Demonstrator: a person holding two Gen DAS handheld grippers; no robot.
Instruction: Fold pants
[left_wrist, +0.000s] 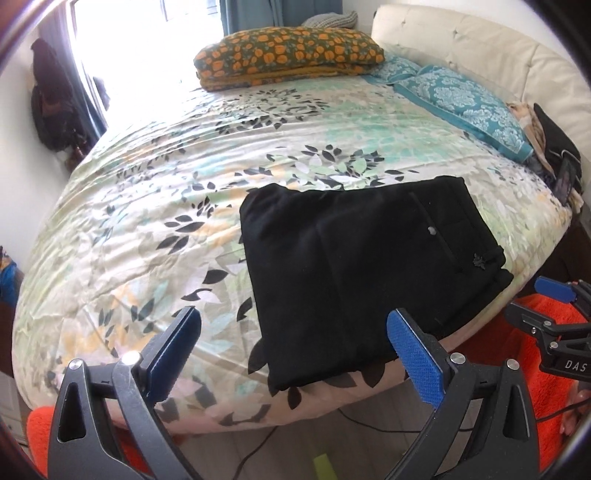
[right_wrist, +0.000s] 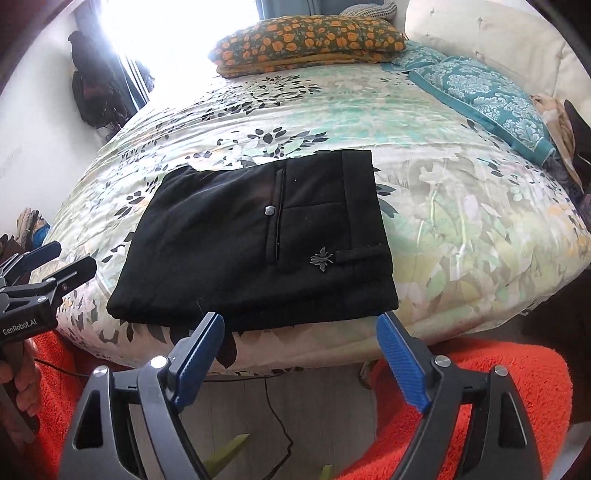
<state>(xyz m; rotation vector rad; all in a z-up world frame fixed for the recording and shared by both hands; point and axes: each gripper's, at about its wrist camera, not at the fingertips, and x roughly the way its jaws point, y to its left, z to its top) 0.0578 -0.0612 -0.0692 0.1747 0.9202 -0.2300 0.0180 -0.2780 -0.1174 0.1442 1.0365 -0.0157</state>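
1. Two tools: the left tool (left_wrist: 293, 325) and the right tool (right_wrist: 301, 328), blue-padded fingers spread wide, each holding nothing, hang just off the bed's near edge.
2. One pair of folded black pants (right_wrist: 255, 240) lies on the leaf-patterned bed (right_wrist: 461, 206), near that edge.
3. Three pillows sit at the bed's far end.

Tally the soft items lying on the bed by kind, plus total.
Black pants: 1, folded
Orange floral pillow: 1
Teal patterned pillows: 2, as far as visible
Total: 4
Both the left gripper and right gripper are open and empty.
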